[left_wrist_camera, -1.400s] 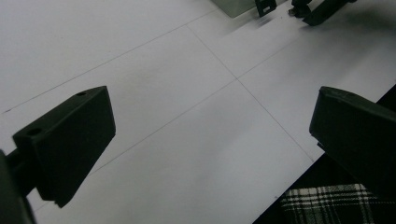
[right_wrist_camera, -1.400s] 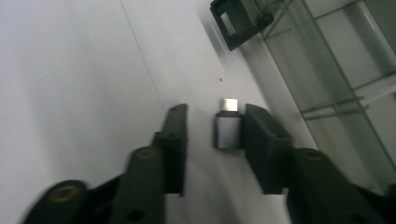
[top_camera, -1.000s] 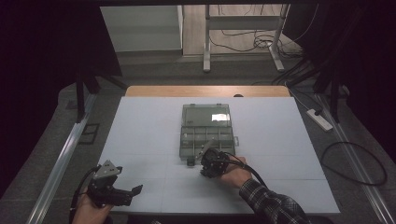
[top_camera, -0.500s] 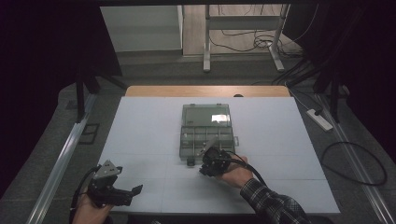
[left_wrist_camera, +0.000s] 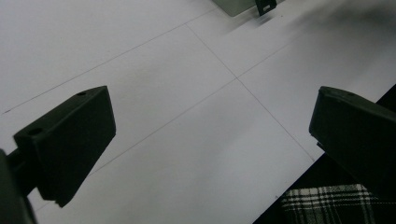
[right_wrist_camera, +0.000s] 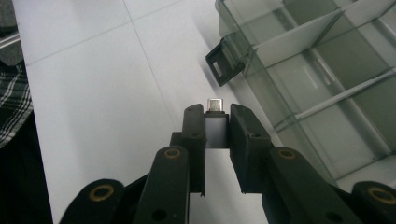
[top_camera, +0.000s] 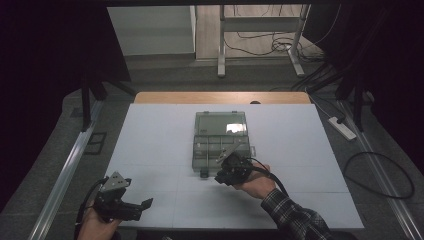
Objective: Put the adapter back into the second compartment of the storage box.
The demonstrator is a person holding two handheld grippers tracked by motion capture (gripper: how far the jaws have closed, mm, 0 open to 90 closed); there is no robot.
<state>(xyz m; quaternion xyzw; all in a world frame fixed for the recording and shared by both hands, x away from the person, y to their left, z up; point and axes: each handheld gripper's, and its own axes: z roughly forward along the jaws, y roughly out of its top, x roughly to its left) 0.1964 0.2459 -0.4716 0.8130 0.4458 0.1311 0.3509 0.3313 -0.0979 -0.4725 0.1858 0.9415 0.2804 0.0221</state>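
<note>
A clear plastic compartment box (top_camera: pixel 220 140) lies open in the middle of the white table, its lid folded back. My right gripper (top_camera: pixel 231 169) hovers at the box's near edge, shut on a small grey adapter (right_wrist_camera: pixel 216 126) whose metal plug tip sticks out past the fingers (right_wrist_camera: pixel 194 135). In the right gripper view the box (right_wrist_camera: pixel 322 74) with its dividers and a black latch (right_wrist_camera: pixel 224 63) lies just ahead and to the right. My left gripper (top_camera: pixel 131 206) rests at the table's near left corner, open, with nothing between its fingers (left_wrist_camera: pixel 70 140).
The white table surface (top_camera: pixel 150 140) has thin seam lines. A power strip (top_camera: pixel 342 128) and cables lie on the floor to the right. A metal rail (top_camera: pixel 70 165) runs along the left side. A plaid sleeve (top_camera: pixel 295 217) reaches in from the bottom.
My right gripper has risen slightly with the adapter held in it, staying at the box's near edge. The left gripper has not moved.
</note>
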